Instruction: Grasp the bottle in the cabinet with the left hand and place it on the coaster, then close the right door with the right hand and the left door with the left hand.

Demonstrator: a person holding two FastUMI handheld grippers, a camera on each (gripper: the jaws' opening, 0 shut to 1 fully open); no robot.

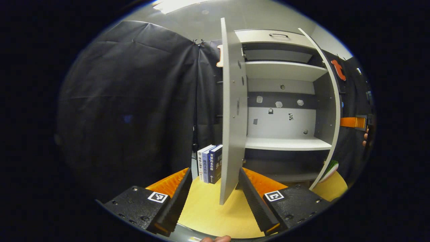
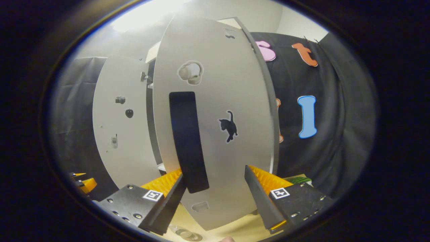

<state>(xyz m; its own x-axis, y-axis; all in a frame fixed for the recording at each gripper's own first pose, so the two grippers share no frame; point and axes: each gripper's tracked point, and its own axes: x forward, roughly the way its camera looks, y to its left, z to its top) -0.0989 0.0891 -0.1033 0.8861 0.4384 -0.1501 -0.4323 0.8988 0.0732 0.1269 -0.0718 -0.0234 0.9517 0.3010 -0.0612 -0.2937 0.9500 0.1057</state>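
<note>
The cabinet (image 1: 285, 143) stands open on the yellow table, and its shelves are bare. Its left door (image 1: 232, 117) is edge-on in the left gripper view, and the door's lower end sits between the spread fingers of my left gripper (image 1: 214, 171), close to the right finger; the gripper is open. My right gripper (image 2: 214, 172) is open and faces the outer side of the right door (image 2: 218, 127), just short of its black handle strip (image 2: 186, 141). A clear round object (image 2: 186, 234) lies at the bottom edge; I cannot tell if it is the bottle.
Several books (image 1: 210, 163) stand upright left of the cabinet. A green and white object (image 1: 331, 167) peeks out behind the right door's (image 1: 334, 111) lower end. The right gripper's orange body (image 1: 351, 121) and a hand show beyond that door. The left door's inner face (image 2: 124, 131) stands behind.
</note>
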